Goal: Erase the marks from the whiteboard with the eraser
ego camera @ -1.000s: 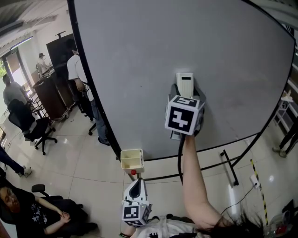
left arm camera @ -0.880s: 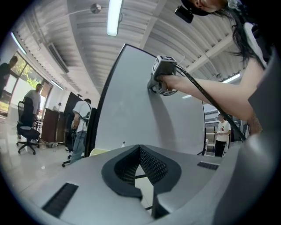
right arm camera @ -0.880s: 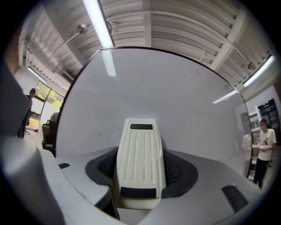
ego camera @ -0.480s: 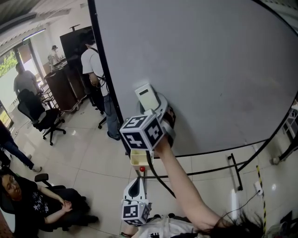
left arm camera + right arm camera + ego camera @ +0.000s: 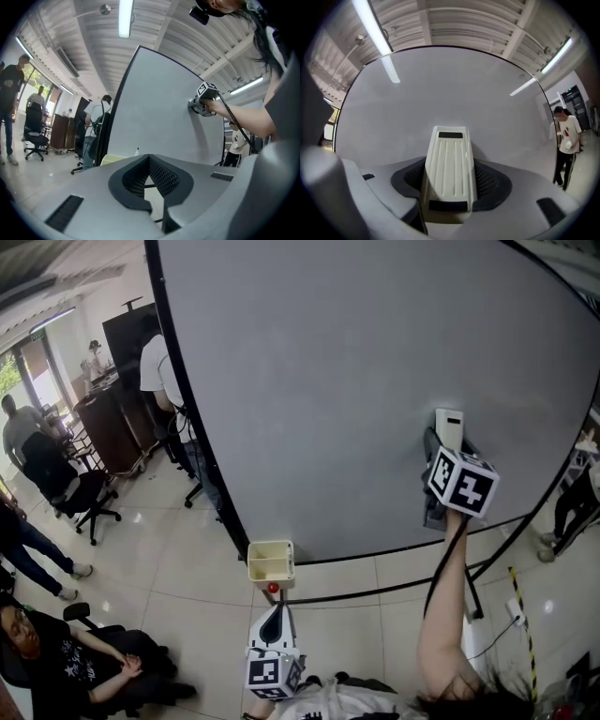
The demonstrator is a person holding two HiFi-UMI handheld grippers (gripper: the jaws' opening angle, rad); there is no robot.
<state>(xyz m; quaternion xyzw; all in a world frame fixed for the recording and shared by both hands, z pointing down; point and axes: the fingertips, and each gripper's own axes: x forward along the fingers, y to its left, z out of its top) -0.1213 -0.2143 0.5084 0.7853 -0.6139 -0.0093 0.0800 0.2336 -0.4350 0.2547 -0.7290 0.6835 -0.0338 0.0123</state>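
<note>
The big whiteboard (image 5: 356, 381) fills the head view, and I make out no distinct marks on it. My right gripper (image 5: 444, 452) is shut on the cream ribbed eraser (image 5: 449, 428) and presses it flat against the board's lower right part, near the black frame. In the right gripper view the eraser (image 5: 449, 164) sits between the jaws of the right gripper (image 5: 449, 190) against the whiteboard (image 5: 440, 93). My left gripper (image 5: 273, 613) hangs low below the board, shut with nothing in it. In its own view the left gripper (image 5: 152, 205) points toward the whiteboard (image 5: 159, 108).
A cream box (image 5: 269, 562) with a red knob (image 5: 273, 588) under it hangs at the board's bottom edge. The board's stand leg (image 5: 466, 579) lies on the tiled floor. People, office chairs (image 5: 70, 495) and a dark cabinet (image 5: 117, 423) are on the left; a person (image 5: 566, 140) stands on the right.
The right gripper has carried the eraser from the board's middle to its lower left and now across to the lower right. The left gripper has stayed put.
</note>
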